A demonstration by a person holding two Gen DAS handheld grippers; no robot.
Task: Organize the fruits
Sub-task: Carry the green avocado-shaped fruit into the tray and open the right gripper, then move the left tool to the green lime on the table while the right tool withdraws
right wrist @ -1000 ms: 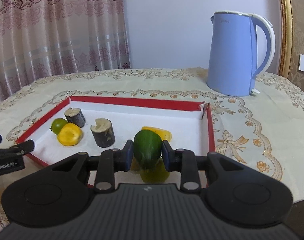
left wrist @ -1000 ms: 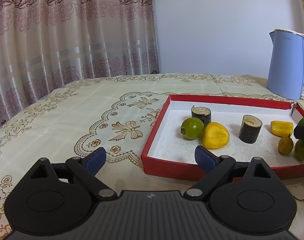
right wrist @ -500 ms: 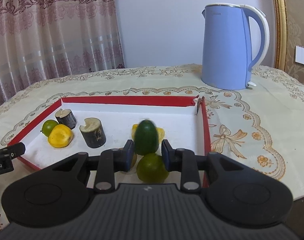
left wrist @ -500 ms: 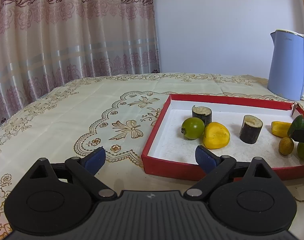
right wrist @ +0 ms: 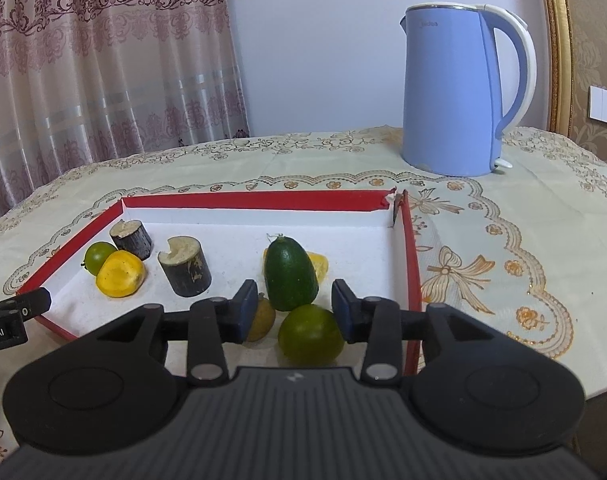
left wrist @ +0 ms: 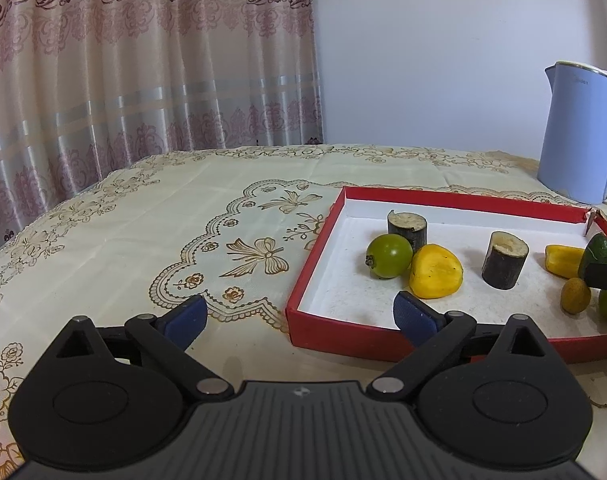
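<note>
Dark green and egg-shaped, the avocado-like fruit (right wrist: 290, 274) stands upright on its broad end on the white floor of the red tray (right wrist: 408, 240), just ahead of our right gripper (right wrist: 294, 307). The jaws are opening, and the pads stand clear of the fruit on both sides, so nothing is clamped.

We judge the main risk to be a topple: the fruit is tall on a rounded base, and a brush from either pad as we pull back could roll it into the round green fruit (right wrist: 310, 334) lying below and between our fingers, or into the small brownish fruit (right wrist: 259, 318) beside our left pad. The yellow piece (right wrist: 319, 265) behind it may steady it; we cannot tell whether they touch. The tray's right wall is near our right pad and could catch it.

Further off to the left are two wood stubs (right wrist: 185, 266), a yellow fruit (right wrist: 120, 273) and a green ball (right wrist: 97, 254).

Our left gripper (left wrist: 301, 316) hangs wide open and empty at the tray's near left corner.
</note>
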